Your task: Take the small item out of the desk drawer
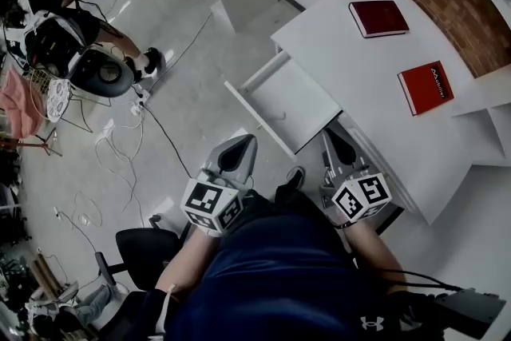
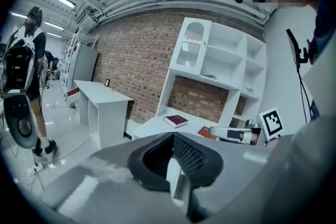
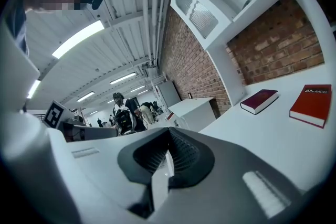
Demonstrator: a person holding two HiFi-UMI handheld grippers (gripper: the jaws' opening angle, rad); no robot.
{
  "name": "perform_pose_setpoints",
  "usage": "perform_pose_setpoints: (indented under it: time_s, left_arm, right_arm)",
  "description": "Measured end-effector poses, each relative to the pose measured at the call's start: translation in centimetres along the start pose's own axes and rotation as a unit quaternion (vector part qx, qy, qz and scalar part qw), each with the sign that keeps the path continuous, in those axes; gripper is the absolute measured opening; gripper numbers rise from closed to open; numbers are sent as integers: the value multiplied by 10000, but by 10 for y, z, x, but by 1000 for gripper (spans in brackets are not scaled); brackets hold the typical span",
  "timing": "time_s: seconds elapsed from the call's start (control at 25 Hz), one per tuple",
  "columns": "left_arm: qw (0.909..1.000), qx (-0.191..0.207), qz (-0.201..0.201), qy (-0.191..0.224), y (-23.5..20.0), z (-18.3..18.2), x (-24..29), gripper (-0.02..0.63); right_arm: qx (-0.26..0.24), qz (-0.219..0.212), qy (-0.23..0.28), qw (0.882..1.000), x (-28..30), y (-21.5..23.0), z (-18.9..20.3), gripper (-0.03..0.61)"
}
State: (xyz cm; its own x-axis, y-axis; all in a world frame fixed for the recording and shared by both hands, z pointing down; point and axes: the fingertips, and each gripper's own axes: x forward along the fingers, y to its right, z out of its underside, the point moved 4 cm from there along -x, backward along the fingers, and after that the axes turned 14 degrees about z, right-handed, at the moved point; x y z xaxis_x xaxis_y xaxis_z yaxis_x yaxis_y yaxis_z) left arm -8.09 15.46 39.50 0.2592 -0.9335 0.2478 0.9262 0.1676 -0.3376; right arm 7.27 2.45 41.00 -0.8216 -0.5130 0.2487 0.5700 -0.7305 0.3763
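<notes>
The white desk drawer (image 1: pixel 307 104) stands pulled open under the desk (image 1: pixel 375 116). Only a faint small mark (image 1: pixel 281 116) shows on its floor, and I cannot tell what it is. My left gripper (image 1: pixel 242 144) hangs just short of the drawer's front rim, jaws shut and empty. My right gripper (image 1: pixel 335 141) is beside the drawer's right corner under the desk edge, also shut with nothing in it. The pads meet in the left gripper view (image 2: pixel 176 178) and in the right gripper view (image 3: pixel 163 170).
A dark red book (image 1: pixel 378 17) and a red book (image 1: pixel 425 87) lie on the desk, below a white shelf unit (image 2: pixel 220 60). A black chair (image 1: pixel 144 251) stands at my left. Cables (image 1: pixel 120 148) trail over the floor. A person with a backpack (image 1: pixel 56 36) is further off.
</notes>
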Motion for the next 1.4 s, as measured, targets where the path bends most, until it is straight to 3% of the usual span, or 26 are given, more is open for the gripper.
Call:
perform_pose_setpoints:
  time_s: [0.48,0.8,1.2,1.4]
  left_arm:
    - [9994,107,192,-267,-22,-18,38,2]
    - [9965,128,658,-501,-79,-27,78,2]
    - [9837,138,1537,-927,-151,-50,148,2]
    - [9695,387,1951,-1431,-173,-35,178,2]
  right_arm:
    - [71,276,-159,9995,19,24,-10,2]
    - [141,1028,-139,9945,43,44,-12,3]
    - [329,1995,-178,9792,88,46,-22,3]
    - [487,2388,-234,9696,100,46,-16,3]
